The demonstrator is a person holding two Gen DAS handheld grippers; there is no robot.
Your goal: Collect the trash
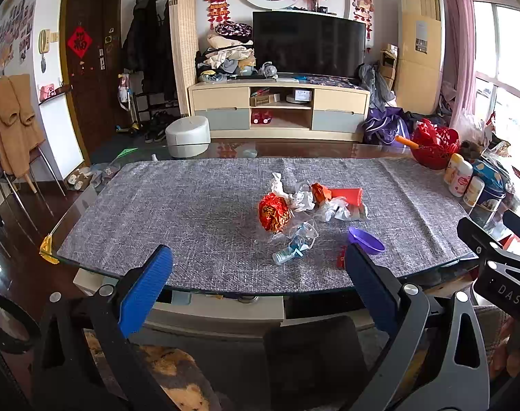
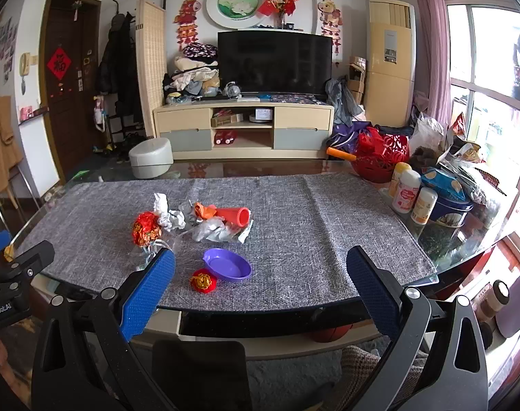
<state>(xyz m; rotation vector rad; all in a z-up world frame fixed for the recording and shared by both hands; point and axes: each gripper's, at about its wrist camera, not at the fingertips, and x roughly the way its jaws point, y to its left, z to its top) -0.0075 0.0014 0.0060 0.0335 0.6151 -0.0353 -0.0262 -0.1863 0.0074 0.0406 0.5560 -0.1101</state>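
Two grippers' jaws wide apart, trash pile point(image 1: 307, 205) mid-mat, near table edge point(image 2: 260, 311) bare

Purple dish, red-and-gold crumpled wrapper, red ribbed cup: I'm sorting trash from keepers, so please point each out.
purple dish point(image 2: 229, 267), right wrist view, on its inner floor.
red-and-gold crumpled wrapper point(image 1: 273, 213), left wrist view, on the middle of the ball.
red ribbed cup point(image 2: 237, 215), right wrist view, on its side wall.

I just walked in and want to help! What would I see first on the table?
A heap of crumpled wrappers sits mid-table on the grey cloth, beside a shiny red-gold ball. Nearer the edge lies a purple dish; a red basket stands far right.
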